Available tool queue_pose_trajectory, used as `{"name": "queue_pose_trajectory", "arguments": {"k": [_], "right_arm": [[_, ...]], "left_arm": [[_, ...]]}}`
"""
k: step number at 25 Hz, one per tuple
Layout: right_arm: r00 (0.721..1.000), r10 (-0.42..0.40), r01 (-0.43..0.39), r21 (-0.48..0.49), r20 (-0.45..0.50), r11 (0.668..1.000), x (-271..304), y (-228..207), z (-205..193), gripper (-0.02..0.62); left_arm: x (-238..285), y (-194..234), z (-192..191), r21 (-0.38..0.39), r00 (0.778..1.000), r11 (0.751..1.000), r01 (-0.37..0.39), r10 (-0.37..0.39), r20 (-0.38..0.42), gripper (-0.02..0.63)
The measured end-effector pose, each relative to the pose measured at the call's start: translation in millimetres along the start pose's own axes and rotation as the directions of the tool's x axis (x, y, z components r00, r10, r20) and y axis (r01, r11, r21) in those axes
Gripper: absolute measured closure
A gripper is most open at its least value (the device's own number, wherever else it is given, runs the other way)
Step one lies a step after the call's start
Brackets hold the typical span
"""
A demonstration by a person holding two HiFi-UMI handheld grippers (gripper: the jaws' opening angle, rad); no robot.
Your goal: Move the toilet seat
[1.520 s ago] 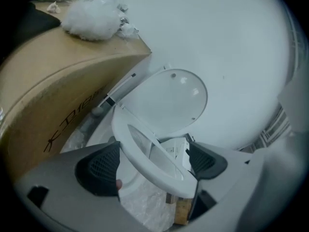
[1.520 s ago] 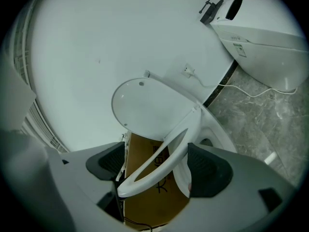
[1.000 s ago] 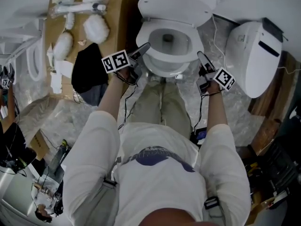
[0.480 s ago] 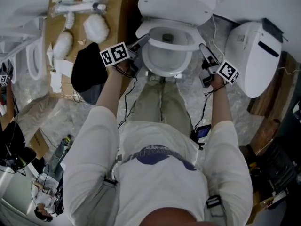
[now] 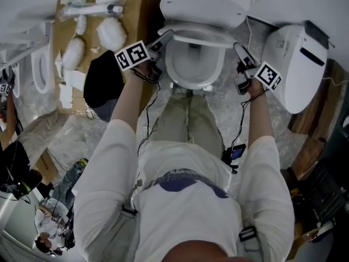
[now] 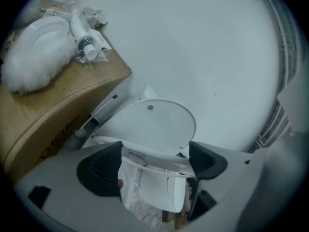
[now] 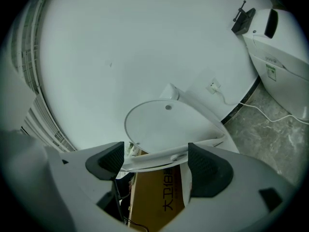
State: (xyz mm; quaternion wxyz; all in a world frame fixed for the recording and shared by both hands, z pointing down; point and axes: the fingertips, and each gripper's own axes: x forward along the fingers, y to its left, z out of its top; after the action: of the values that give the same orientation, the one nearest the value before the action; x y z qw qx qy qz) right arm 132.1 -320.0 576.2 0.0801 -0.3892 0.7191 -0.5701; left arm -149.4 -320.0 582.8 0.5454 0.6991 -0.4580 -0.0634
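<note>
The brown box (image 7: pixel 159 197) seen past the right hand-held gripper (image 7: pixel 155 158) bears dark print beginning "大卫"; the rest cannot be read. A small green label (image 7: pixel 271 73) sits on the second toilet (image 5: pixel 297 64) at the right, too small to read.

Both hand-held grippers stand wide open. The seat (image 5: pixel 197 38) is tilted up off the bowl (image 5: pixel 193 70), below the raised lid (image 5: pixel 204 4). In the left gripper view, the left hand-held gripper (image 6: pixel 155 159) has the seat's rim crossing the gap and touching both jaws. In the right gripper view the rim spans the right one's jaws the same way.

There are two hand-held grippers, each with one marker cube (image 5: pixel 132 55) (image 5: pixel 269 75), two toilets, and one seat.
</note>
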Motion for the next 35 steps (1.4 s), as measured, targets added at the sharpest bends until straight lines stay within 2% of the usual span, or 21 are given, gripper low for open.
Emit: {"name": "queue_pose_trajectory", "arguments": {"k": [7,11,16,23,28,35], "right_arm": [[1.000,0.001,-0.002,0.012,0.027,1.000,14.1,6.6,21.1,0.176],[0.999,0.017,-0.016,-0.033,0.045,0.999,22.5,6.7,36.5,0.179],[0.998,0.017,-0.016,-0.023,0.061,1.000,33.2,11.3,47.1,0.184],[0.996,0.016,-0.015,-0.015,0.093,1.000,43.3,13.4,56.2,0.186],[0.994,0.019,-0.012,-0.059,0.105,0.998,49.6,9.0,66.9,0.186],[0.992,0.024,-0.020,-0.039,0.125,0.999,59.6,10.0,75.5,0.195]], "left_arm": [[13.9,-5.5,24.2,-0.035,0.998,0.999,0.001,0.001,0.057,0.179],[23.2,-8.9,38.5,-0.052,0.996,0.999,0.007,-0.002,0.090,0.179],[33.1,-9.4,53.0,-0.066,0.993,0.998,0.014,-0.007,0.116,0.179],[39.2,-8.9,62.9,-0.061,0.992,0.998,0.028,-0.020,0.127,0.179],[45.8,-10.1,68.9,-0.037,0.992,0.999,0.032,-0.027,0.123,0.179],[56.2,-6.5,78.2,-0.044,0.990,0.999,0.027,-0.020,0.139,0.179]]}}
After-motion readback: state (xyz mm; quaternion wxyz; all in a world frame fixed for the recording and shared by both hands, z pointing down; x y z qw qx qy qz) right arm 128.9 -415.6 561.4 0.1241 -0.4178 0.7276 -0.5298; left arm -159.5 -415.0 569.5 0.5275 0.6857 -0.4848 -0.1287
